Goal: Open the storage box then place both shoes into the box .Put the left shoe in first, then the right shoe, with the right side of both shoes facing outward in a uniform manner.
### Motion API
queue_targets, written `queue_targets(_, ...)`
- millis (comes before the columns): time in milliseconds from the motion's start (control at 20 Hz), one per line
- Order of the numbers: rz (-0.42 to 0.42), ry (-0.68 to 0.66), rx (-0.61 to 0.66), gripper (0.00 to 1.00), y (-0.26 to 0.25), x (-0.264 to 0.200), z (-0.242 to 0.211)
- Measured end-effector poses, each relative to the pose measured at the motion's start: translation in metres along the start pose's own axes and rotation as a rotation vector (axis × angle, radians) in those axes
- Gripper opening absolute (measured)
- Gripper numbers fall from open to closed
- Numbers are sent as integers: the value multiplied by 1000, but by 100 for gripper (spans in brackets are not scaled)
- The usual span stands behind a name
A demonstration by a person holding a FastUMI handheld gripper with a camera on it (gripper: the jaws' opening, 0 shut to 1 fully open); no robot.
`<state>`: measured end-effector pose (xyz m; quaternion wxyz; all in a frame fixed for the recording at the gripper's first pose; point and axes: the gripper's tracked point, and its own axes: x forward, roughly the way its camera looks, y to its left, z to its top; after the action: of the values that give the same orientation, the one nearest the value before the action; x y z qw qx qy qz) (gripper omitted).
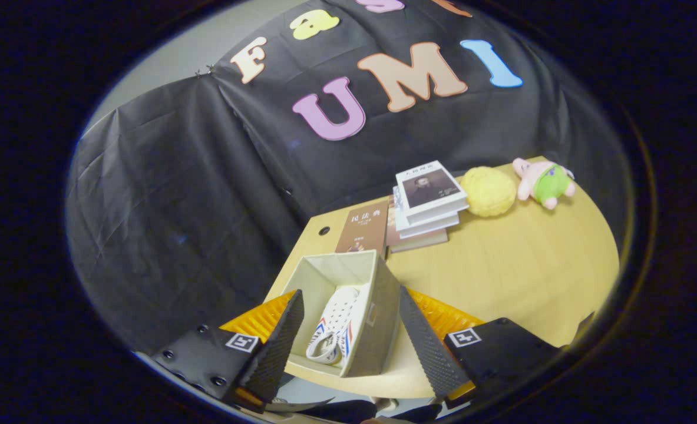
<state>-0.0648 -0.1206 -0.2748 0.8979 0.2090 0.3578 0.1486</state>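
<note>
- Gripper (348, 330) spread wide, holding nothing, raised above the near edge of a wooden table (519, 277).
- Open storage box (377, 318) framed between the two fingers, just ahead of them.
- One white shoe (336, 324) lying inside the box, against its right wall.
- Beyond: stacked books (428, 203), yellow ball (488, 191), plush toy (544, 181).
</note>
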Motion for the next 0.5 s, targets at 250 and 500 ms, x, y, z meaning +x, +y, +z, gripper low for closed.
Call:
queue_targets(250, -77, -160, -98, 100, -47, -42, 45)
queue_targets(500, -175, -309, -197, 100, -93, -80, 77)
